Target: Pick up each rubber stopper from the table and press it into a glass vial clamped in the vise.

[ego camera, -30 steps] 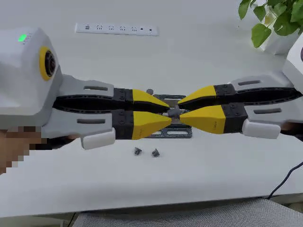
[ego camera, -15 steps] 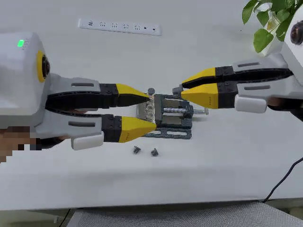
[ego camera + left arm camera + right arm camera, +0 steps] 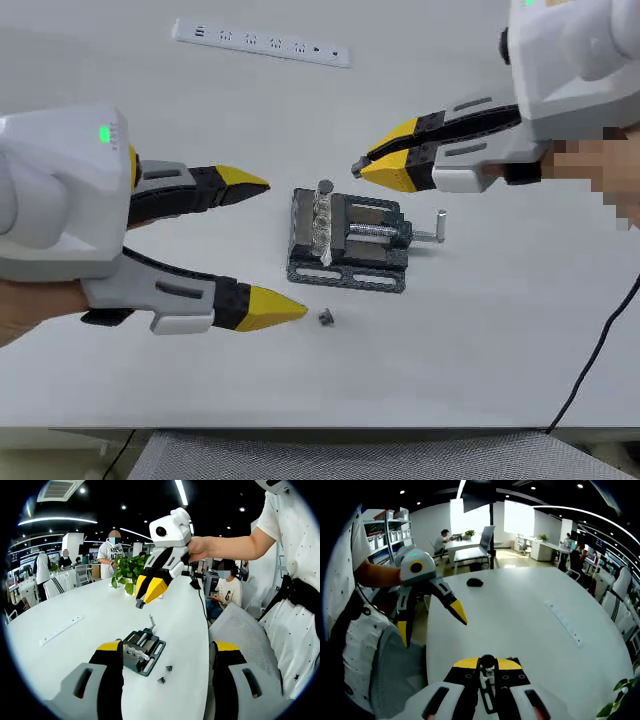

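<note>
A small dark vise (image 3: 350, 262) stands mid-table and clamps a row of glass vials (image 3: 322, 228). A dark stopper (image 3: 325, 187) caps the far vial. My left gripper (image 3: 283, 247) is wide open, left of the vise, with nothing between its fingers. The right gripper (image 3: 358, 168) hovers above and behind the vise, shut on a small rubber stopper (image 3: 355, 166); that stopper (image 3: 487, 659) also sits between the yellow tips in the right gripper view. One loose stopper (image 3: 325, 318) lies in front of the vise. The left gripper view has two loose stoppers (image 3: 168, 668) beside the vise (image 3: 142, 651).
A white power strip (image 3: 262, 43) lies at the table's far edge. A black cable (image 3: 600, 350) runs down the right side. A potted plant (image 3: 127, 570) stands on the table beyond the vise. Several people are in the room behind. A grey chair back (image 3: 350, 458) edges the near side.
Both grippers have drawn back from the vise, where their tips met. The left one has opened wide and moved left. The right one has risen to the right, still gripping the stopper.
</note>
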`<state>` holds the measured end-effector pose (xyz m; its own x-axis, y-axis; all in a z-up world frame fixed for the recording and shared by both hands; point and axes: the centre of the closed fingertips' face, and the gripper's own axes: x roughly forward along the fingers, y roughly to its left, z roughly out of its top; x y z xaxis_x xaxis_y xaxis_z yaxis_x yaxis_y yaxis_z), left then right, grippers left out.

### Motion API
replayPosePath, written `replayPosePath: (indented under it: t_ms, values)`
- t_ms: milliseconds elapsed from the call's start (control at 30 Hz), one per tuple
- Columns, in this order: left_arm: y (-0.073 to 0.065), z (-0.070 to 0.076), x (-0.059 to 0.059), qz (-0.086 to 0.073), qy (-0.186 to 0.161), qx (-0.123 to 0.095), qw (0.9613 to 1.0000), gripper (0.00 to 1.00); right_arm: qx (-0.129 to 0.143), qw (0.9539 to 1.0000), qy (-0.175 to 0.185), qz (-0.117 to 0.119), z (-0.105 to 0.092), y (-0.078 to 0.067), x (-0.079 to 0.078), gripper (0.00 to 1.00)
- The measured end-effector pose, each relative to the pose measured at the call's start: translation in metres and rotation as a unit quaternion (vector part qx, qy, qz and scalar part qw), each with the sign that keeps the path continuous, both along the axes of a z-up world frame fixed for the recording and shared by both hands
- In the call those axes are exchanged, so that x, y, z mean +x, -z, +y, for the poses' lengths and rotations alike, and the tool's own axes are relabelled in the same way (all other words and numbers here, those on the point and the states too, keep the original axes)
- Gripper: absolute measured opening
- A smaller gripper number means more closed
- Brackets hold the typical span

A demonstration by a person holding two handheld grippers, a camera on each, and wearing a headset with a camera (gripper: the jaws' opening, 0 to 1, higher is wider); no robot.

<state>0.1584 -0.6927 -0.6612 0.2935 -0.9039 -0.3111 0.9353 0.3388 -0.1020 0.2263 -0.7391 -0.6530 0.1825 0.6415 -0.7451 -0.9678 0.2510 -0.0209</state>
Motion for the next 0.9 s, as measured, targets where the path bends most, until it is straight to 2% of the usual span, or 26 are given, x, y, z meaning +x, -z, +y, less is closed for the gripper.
replayPosePath:
  t_ms: [167,233,333,433,500,567,633,733,900]
  values:
    - [0.012,0.005,0.005,-0.008,-0.011,0.015,0.9998,0.81,-0.046,0.9987,-0.019,-0.008,0.004,0.023,0.012,0.06]
    - [0.016,0.006,0.007,-0.006,-0.014,0.016,0.9998,0.85,-0.066,0.9975,-0.023,-0.011,0.004,0.033,0.017,0.06]
    - [0.023,0.008,0.009,-0.011,-0.017,0.024,0.9995,0.9,-0.081,0.9963,-0.028,-0.008,0.006,0.046,0.023,0.06]
    - [0.029,0.01,0.009,-0.009,-0.017,0.03,0.9994,0.9,-0.095,0.995,-0.032,-0.005,0.008,0.057,0.03,0.06]
    - [0.029,0.01,0.009,-0.006,-0.018,0.024,0.9995,0.9,-0.112,0.9931,-0.034,-0.006,0.007,0.066,0.032,0.06]
    - [0.029,0.01,0.01,-0.011,-0.02,0.018,0.9996,0.91,-0.126,0.9913,-0.036,-0.008,0.007,0.074,0.036,0.06]
    - [0.031,0.01,0.011,-0.006,-0.02,0.017,0.9996,0.92,-0.135,0.9902,-0.036,-0.008,0.007,0.081,0.04,0.06]
    - [0.034,0.011,0.013,-0.012,-0.021,0.017,0.9996,0.95,-0.145,0.9888,-0.035,-0.002,0.007,0.09,0.044,0.06]
    - [0.038,0.012,0.015,-0.01,-0.022,0.015,0.9996,0.97,-0.155,0.9874,-0.027,0.007,0.007,0.1,0.05,0.06]
